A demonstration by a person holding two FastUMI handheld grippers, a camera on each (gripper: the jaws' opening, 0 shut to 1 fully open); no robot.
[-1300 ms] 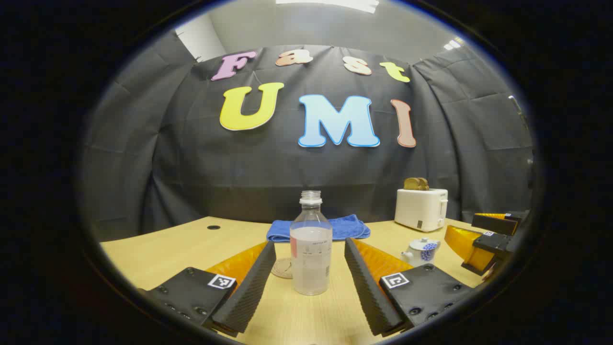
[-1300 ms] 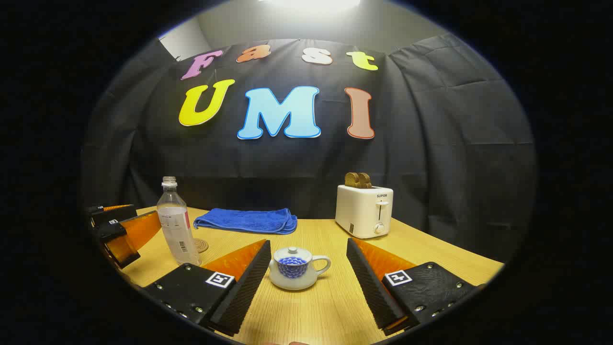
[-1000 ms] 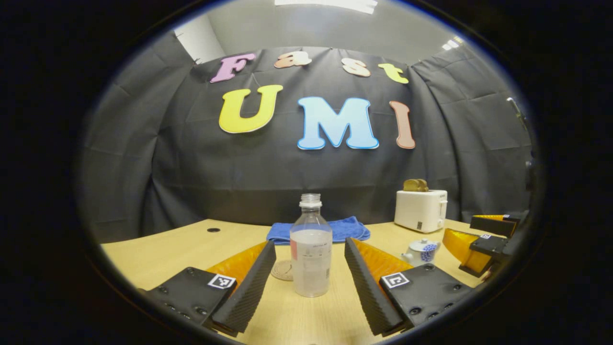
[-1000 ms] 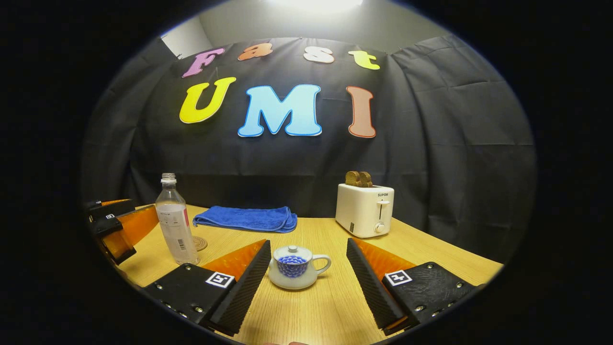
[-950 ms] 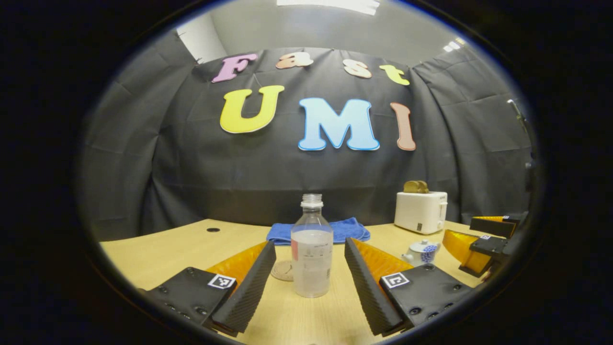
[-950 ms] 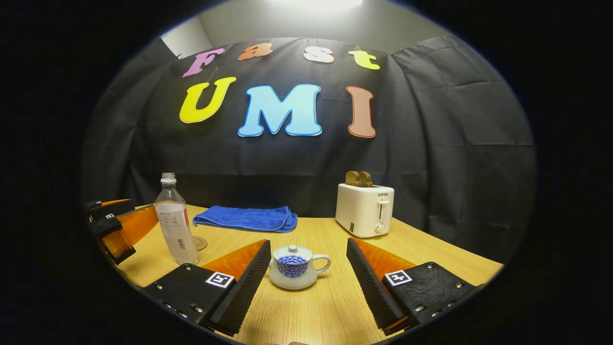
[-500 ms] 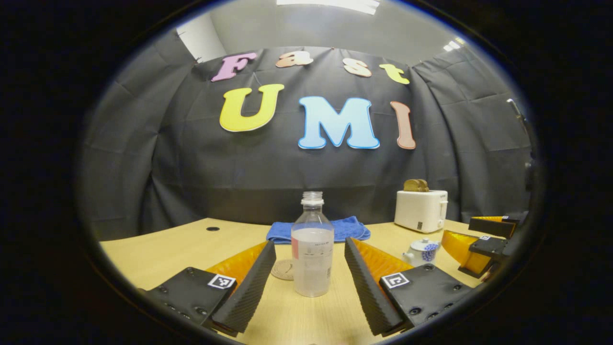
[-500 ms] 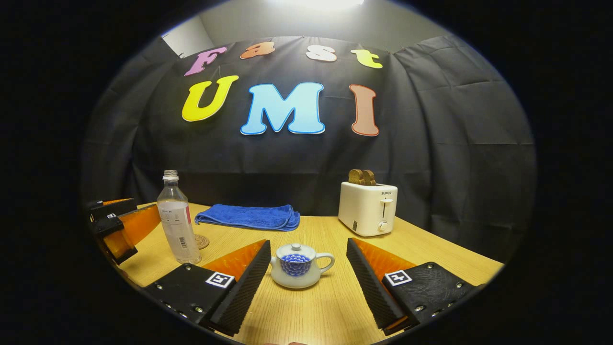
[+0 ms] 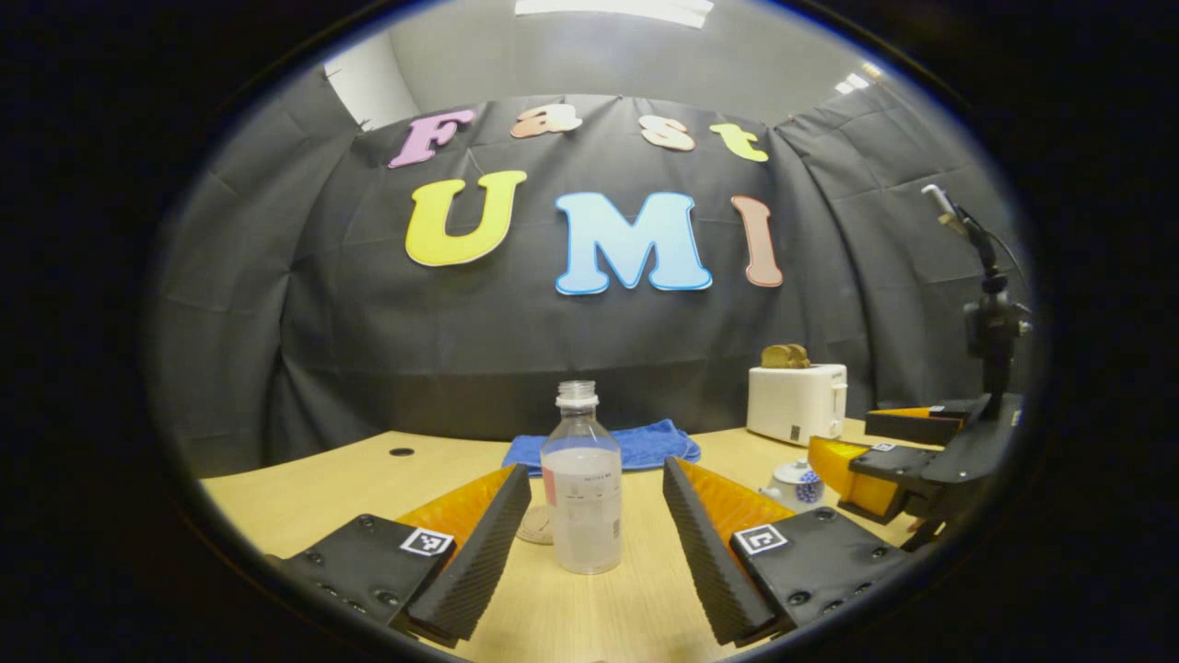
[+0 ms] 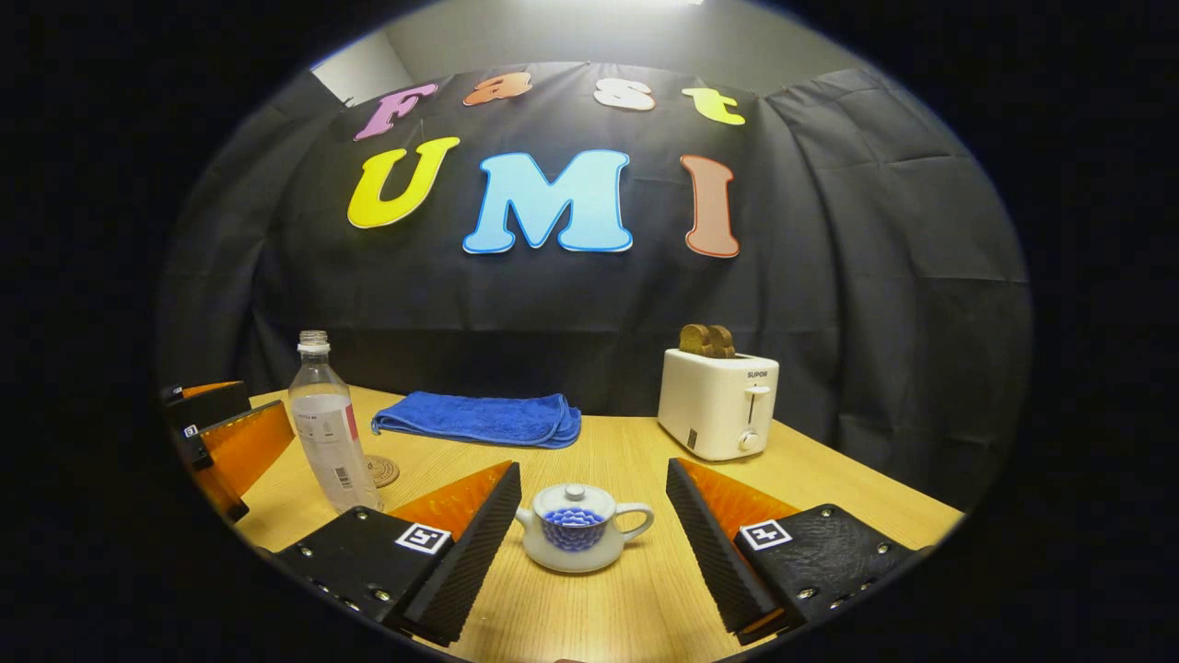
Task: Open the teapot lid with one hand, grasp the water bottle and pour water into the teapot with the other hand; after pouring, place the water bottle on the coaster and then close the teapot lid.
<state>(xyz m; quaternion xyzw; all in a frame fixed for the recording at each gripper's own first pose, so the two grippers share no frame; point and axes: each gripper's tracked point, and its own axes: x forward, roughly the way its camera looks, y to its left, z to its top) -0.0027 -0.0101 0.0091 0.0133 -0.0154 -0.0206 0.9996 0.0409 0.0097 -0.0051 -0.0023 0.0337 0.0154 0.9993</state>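
Nothing of the task looks done yet: the right gripper [image 10: 589, 543] is spread wide with the lidded teapot [image 10: 580, 529] standing between its fingers, untouched, and the left gripper [image 9: 594, 543] is likewise spread around the upright, uncapped water bottle [image 9: 581, 497] without touching it. Behind the bottle the coaster [image 10: 379, 471] lies bare on the wooden table [image 10: 829, 502]. Lid-lifting, pouring, setting down and closing all remain.
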